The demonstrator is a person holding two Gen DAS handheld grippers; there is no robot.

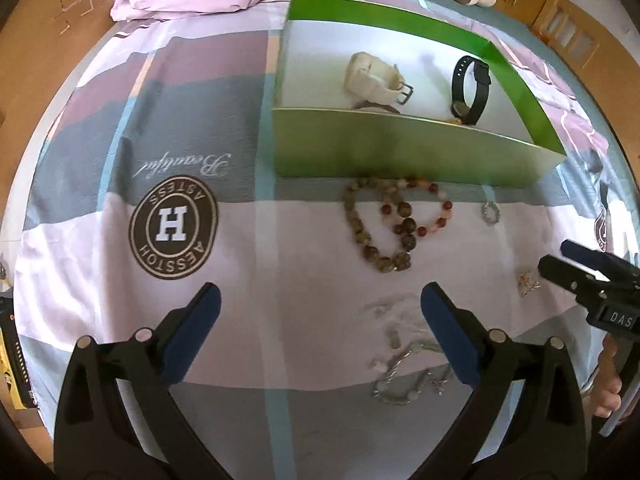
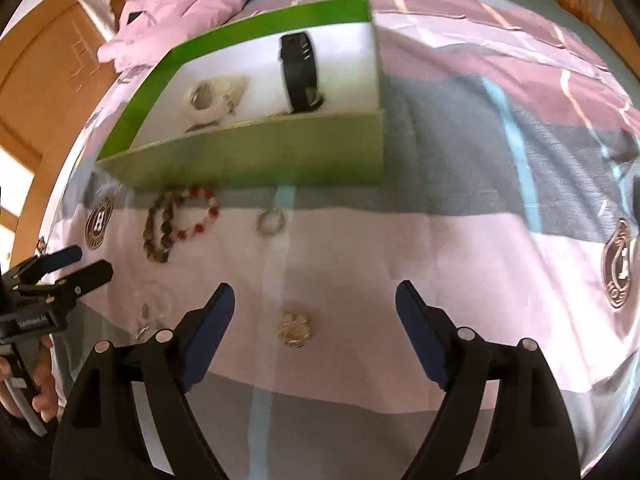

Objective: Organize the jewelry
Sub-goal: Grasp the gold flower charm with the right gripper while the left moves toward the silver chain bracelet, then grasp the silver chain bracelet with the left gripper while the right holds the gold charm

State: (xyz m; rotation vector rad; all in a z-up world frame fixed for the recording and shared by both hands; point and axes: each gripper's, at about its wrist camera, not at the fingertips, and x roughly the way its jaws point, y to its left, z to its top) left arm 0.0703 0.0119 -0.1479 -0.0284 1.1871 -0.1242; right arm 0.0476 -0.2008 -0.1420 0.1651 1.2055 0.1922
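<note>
In the left wrist view, the left gripper (image 1: 320, 300) is spread wide above the bed (image 1: 280, 280) and pinches nothing. Between and just in front of its fingers lies a pale chain tangle (image 1: 404, 360) on the pink part of the sheet; the right finger covers a part of it. Further ahead, two bead bracelets lie together: a brown one (image 1: 368, 232) and a red and cream one (image 1: 432, 208), which overlap in the middle. To the right of them is a small silver ring (image 1: 491, 213). Behind all this stands a green box (image 1: 380, 152), open on top. Inside it are a cream watch (image 1: 376, 76) and a black watch (image 1: 470, 88) that stands on its edge. At the right border the right gripper (image 1: 554, 260) comes in, its tips close to a small gold piece (image 1: 527, 282).

In the right wrist view, the right gripper (image 2: 315, 296) is also spread wide and pinches nothing. The gold piece (image 2: 295, 329) lies on the bed between its fingers. The ring (image 2: 270, 221) is further ahead, near the box (image 2: 260, 156), and the bracelets (image 2: 180, 220) lie to the left. Both watches are visible in the box. The left gripper (image 2: 88, 262) is at the left border with its fingers apart.
</note>
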